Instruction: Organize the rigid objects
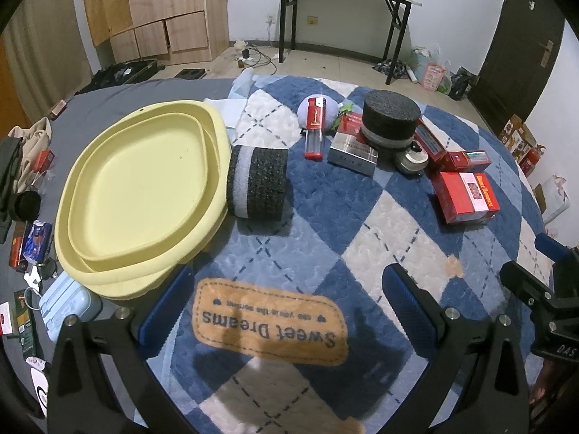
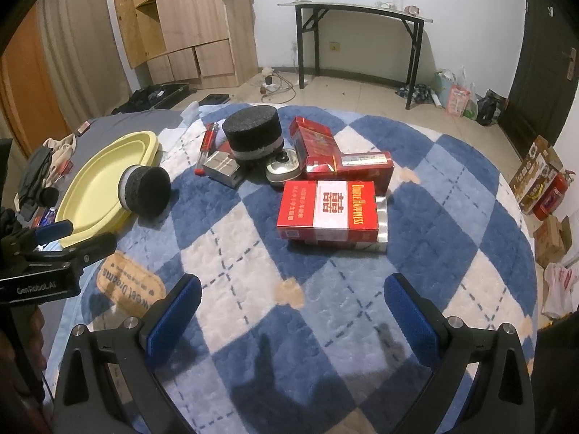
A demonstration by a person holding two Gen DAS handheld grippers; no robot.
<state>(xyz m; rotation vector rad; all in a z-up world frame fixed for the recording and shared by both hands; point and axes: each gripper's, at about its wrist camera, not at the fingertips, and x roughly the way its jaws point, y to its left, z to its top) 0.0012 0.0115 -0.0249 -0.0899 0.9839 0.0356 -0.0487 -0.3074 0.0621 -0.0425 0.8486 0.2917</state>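
— Both grippers of mine, the left gripper [image 1: 286, 300] and the right gripper [image 2: 291, 307], hover over the blue-and-white checked rug [image 2: 452, 217], fingers spread apart, holding nothing.

— Where's the stuff?

— My red rectangular cigarette carton [image 2: 327, 209] lies ahead; the small black foam cylinder [image 1: 257, 188] lies on its side, touching the pale yellow oval plastic tray [image 1: 137, 195].

Home bedroom: bed with plush checkered blanket [image 2: 325, 307] reading "Sweet Dreams", wooden wardrobe [image 2: 188, 25], tiled floor, black folding table [image 2: 362, 14] by wall, dark door [image 2: 542, 54], bags around.
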